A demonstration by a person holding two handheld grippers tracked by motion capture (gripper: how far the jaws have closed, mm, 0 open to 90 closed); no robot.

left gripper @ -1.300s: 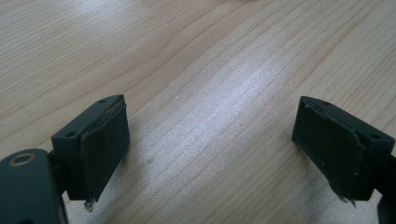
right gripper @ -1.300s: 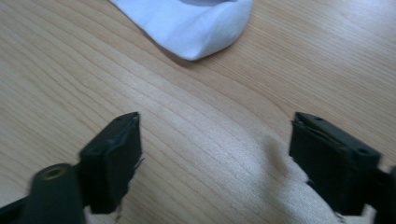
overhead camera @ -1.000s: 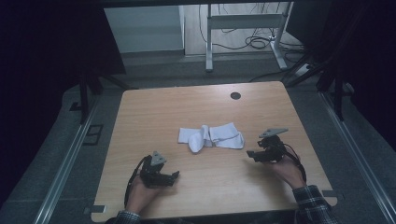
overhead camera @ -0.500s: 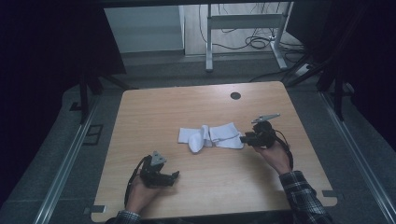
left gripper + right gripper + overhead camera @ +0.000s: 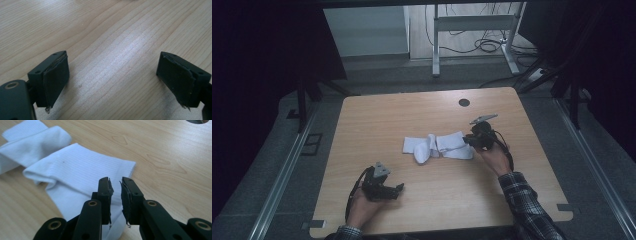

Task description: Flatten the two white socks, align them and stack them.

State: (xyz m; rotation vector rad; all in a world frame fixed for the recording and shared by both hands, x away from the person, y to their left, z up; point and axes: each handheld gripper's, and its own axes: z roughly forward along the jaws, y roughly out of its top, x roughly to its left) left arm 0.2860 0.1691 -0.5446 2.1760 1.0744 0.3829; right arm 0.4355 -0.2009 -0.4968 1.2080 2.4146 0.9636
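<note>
Two grippers on the table (image 5: 512,165), white socks (image 5: 439,147) lying mid-table between them. Going left to right: my left gripper (image 5: 398,188) sits near the front-left edge, well apart from the socks; its jaws stand wide apart over bare wood in the left gripper view (image 5: 112,72), holding nothing. The socks lie overlapped, one folded across the other. My right gripper (image 5: 468,140) is at their right end; in the right gripper view (image 5: 115,187) its jaws are nearly together with a narrow gap, poised over the near sock (image 5: 75,170) just inside its cuff edge, not yet pinching cloth as far as I can tell. Judgement: for a clean pick, spread the jaws a little, bring them down onto the cuff edge so one layer or both sit fully between the pads, then close before lifting. Room: bare wood right of the socks, toward the hole (image 5: 464,102) at the back; front-centre also free for laying out.
</note>
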